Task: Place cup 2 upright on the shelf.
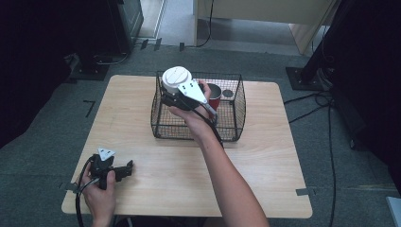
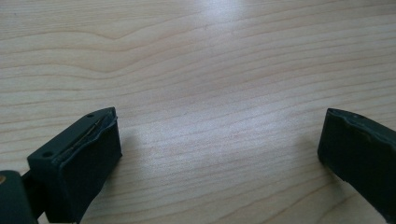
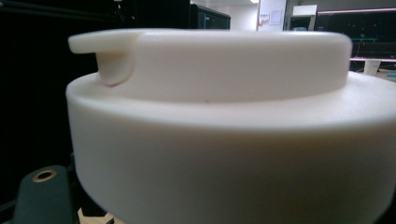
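Note:
A white round lidded container [image 1: 177, 76] with a small tab on its lid [image 3: 210, 140] is held above the back left part of a black wire basket [image 1: 239, 111]. My right gripper [image 1: 169, 93] is shut on it from the side, and one dark finger [image 3: 44, 198] shows beneath it in the right gripper view. Inside the basket stands a red cup [image 1: 215, 98], partly hidden by the hand. My left gripper [image 1: 126, 169] rests low on the wooden table [image 1: 265, 156] at the front left. Its jaws stand wide apart with only bare wood between them [image 2: 219, 149].
A small dark round thing [image 1: 227, 93] lies in the basket beside the red cup. Cables [image 1: 326, 123] run over the floor to the right of the table. Dark stands and equipment [image 1: 108, 28] sit behind the table.

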The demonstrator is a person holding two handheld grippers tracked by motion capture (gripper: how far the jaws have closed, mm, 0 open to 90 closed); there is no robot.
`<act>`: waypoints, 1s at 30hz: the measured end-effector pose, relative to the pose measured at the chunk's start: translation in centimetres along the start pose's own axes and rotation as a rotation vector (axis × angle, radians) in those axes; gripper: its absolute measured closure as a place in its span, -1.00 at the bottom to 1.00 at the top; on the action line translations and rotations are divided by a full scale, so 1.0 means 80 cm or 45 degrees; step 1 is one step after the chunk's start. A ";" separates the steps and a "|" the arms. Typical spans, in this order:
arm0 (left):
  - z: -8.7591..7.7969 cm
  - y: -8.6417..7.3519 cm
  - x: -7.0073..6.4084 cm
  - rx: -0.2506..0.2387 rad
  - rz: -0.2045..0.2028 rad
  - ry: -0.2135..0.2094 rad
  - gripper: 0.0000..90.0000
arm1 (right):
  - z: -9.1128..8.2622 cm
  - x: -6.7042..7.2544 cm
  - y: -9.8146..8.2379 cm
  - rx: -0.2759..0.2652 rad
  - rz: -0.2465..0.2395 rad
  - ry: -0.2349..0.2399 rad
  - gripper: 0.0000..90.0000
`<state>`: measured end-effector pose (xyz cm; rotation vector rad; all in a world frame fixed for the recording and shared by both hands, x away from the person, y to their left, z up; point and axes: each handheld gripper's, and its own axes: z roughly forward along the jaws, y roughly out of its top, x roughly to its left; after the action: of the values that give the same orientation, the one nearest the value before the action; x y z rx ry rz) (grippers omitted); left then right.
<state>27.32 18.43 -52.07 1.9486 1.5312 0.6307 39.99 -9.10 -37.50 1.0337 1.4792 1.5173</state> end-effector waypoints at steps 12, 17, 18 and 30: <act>0.000 0.000 0.000 0.002 0.000 0.000 -1.00 | 0.027 -0.007 -0.028 0.040 0.053 0.002 -0.66; 0.000 0.000 0.000 0.002 0.000 0.000 -1.00 | 0.041 -0.012 -0.040 0.075 0.021 -0.034 -0.66; 0.000 0.000 0.000 0.002 0.000 0.000 -1.00 | 0.043 -0.014 -0.042 0.079 0.020 -0.043 -0.66; 0.000 0.000 0.000 0.003 0.003 0.000 -1.00 | 0.059 -0.020 -0.059 0.128 0.002 -0.059 -0.66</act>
<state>27.32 18.45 -52.05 1.9523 1.5311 0.6297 44.86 -8.59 -42.26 1.1221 1.5352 1.4227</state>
